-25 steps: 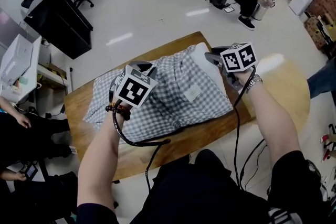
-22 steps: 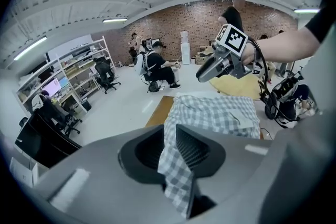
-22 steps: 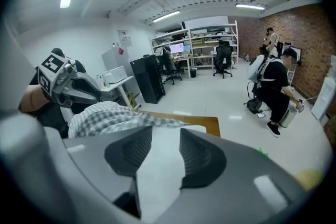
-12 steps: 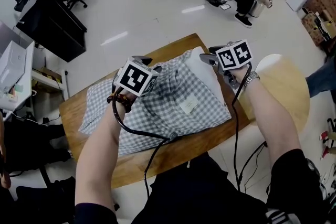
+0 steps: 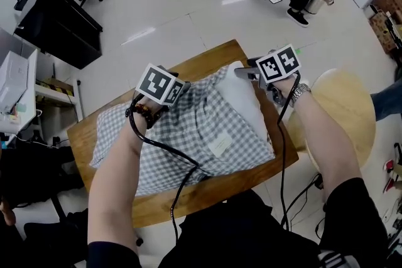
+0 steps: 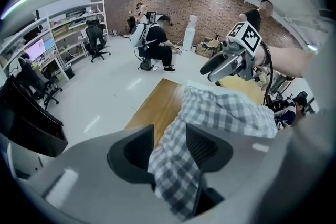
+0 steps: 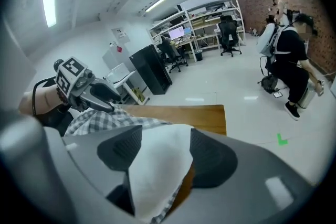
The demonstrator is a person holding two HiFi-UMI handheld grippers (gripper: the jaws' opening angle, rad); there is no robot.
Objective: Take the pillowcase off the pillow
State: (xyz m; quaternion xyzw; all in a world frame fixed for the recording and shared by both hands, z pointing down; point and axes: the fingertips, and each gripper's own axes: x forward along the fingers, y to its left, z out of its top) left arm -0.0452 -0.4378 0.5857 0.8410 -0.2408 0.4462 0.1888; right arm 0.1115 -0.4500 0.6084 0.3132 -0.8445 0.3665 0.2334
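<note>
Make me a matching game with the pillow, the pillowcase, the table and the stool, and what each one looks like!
Things:
1. pillowcase
2. pillow
3. table
4. stool

Looks:
A. plain white
B. round, pale wood
C. grey and white checks
D. brown wood with straight edges

Pairs: 1-C, 2-A, 3-D, 4-B

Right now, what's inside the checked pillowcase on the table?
A white pillow pokes out of the pillowcase at its open right end. The rest of it is covered by the checked fabric, so how far in it reaches cannot be seen.
</note>
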